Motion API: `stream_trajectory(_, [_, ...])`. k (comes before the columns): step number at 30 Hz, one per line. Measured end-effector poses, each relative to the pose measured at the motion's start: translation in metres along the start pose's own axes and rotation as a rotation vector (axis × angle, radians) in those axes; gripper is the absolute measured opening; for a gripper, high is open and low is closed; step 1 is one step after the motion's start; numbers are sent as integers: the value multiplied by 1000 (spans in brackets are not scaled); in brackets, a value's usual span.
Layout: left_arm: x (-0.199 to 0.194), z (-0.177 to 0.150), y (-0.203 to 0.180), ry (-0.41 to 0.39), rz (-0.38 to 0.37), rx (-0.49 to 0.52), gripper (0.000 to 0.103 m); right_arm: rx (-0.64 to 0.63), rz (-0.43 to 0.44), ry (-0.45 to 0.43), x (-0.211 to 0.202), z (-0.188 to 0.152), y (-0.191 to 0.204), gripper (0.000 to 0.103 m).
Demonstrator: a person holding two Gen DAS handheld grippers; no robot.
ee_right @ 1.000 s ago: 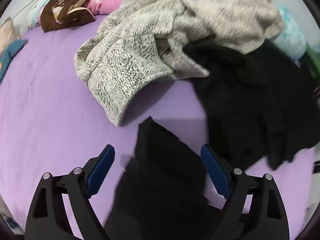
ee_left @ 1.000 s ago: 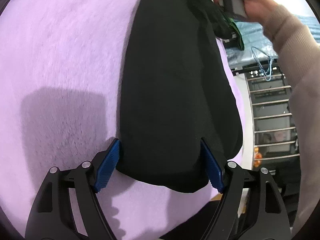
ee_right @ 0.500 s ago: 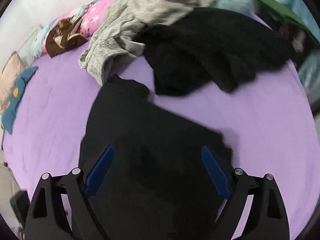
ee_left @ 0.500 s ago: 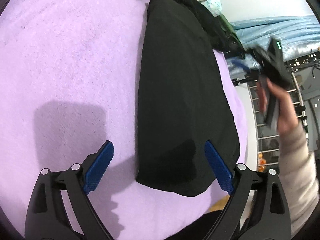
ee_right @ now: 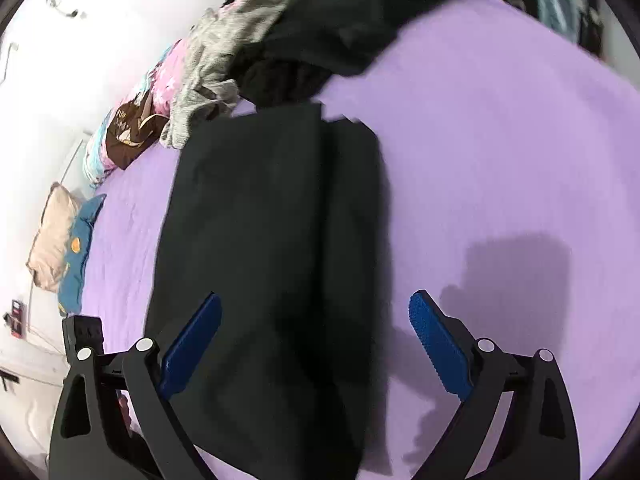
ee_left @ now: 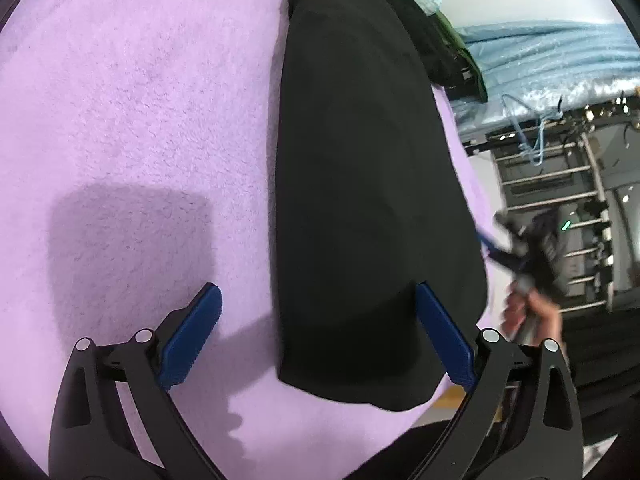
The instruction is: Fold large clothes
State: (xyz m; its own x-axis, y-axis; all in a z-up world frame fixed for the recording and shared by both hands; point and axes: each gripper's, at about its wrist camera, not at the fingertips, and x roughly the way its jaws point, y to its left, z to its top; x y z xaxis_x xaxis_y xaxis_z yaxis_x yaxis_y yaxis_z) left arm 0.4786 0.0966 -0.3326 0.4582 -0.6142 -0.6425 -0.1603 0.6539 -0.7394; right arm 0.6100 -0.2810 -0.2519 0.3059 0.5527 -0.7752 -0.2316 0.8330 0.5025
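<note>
On the purple bed (ee_left: 132, 92), black garment (ee_left: 360, 184) lies flat in a long folded strip. Left gripper (ee_left: 316, 336) and right gripper (ee_right: 316, 340) hover above, jaws just opened wide, empty — likely released to let the fold settle.

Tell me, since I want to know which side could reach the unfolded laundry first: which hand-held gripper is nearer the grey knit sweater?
Neither is clearly nearer. The left hand-held gripper and the right hand-held gripper both hover open over the near end of the folded black garment, with the grey knit sweater beyond its far end.
</note>
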Motion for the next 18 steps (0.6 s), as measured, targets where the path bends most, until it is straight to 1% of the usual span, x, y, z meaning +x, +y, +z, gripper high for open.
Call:
stream_trajectory(3, [3,3,-1,7,-15,-8,94,28,77,1,7,-12,-19,93])
stream_trajectory(6, [6,5,2,19,-23,-8,96,18,137,18,15,-18,-30,93])
stream_trajectory(10, [12,17,0,35,-53,11,96,23,271,65,31,-21,-44,93])
stream_trajectory(12, [15,25,-2,44,-88,13,96,34,327,81,37,-18,-48,94])
stream_trajectory(13, [16,29,-1,52,-127,1,96,25,359,88,40,-17,-48,94])
stream_trajectory(14, [17,30,0,52,-145,-5,96,9,384,86,42,-15,-47,94])
stream_trajectory(16, [16,35,5,48,-178,-10,96,-27,408,97,45,-14,-44,94])
stream_trajectory(18, [18,38,8,46,-189,-10,96,-65,421,121,52,-14,-40,95])
